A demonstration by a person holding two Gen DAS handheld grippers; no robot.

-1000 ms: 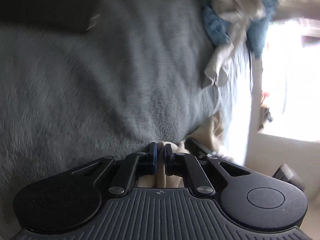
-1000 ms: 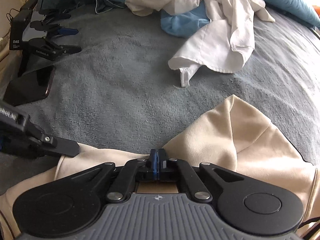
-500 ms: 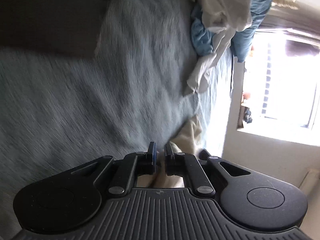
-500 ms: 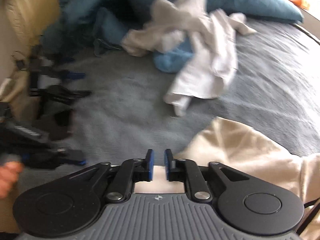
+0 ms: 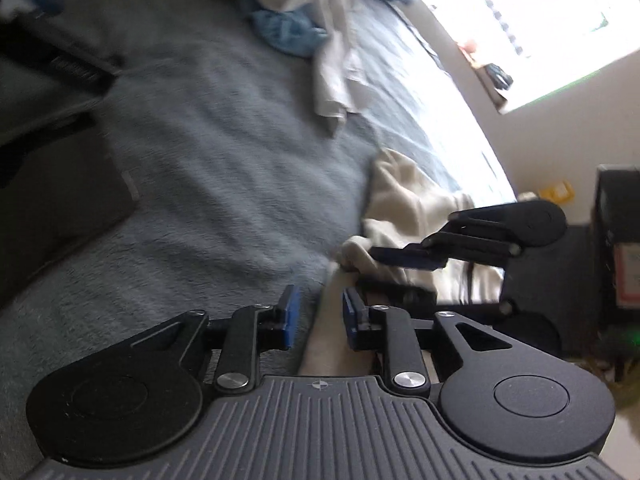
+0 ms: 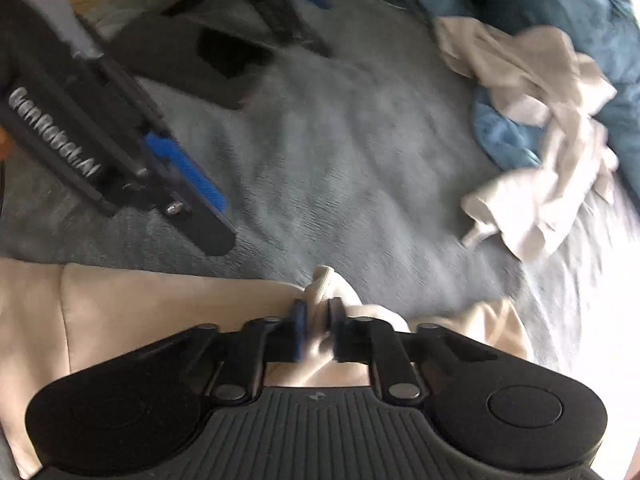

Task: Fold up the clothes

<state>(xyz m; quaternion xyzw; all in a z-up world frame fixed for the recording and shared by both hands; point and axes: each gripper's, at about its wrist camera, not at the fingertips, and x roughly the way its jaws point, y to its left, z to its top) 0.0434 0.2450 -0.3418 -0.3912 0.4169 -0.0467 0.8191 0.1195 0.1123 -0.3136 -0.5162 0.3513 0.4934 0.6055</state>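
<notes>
A cream garment (image 6: 160, 304) lies on the grey blanket (image 6: 360, 140) at the near edge of the bed. My right gripper (image 6: 316, 320) points steeply down, and its jaws are closing on a bunched fold of that garment, which fills the gap between the pads. In the left wrist view the right gripper (image 5: 372, 268) shows beside the crumpled cream garment (image 5: 404, 200). My left gripper (image 5: 316, 312) is opening. Its blue pads stand apart above the cloth edge and do not press it. From the right wrist view the left gripper (image 6: 224, 220) hovers over the blanket at the left.
A heap of white and blue clothes (image 6: 540, 152) lies at the far side, also seen as the heap (image 5: 328, 52), with a blue duvet (image 6: 560, 0) behind. A dark flat slab (image 5: 60, 200) and a stand with spare clamps (image 6: 280, 8) sit at the left. A bright window (image 5: 540, 20) is at the right.
My left jaws have parted and let go of the cream cloth, and that hand has risen and rolled. My right gripper opened briefly, shifted sideways and closed on a bunched fold.
</notes>
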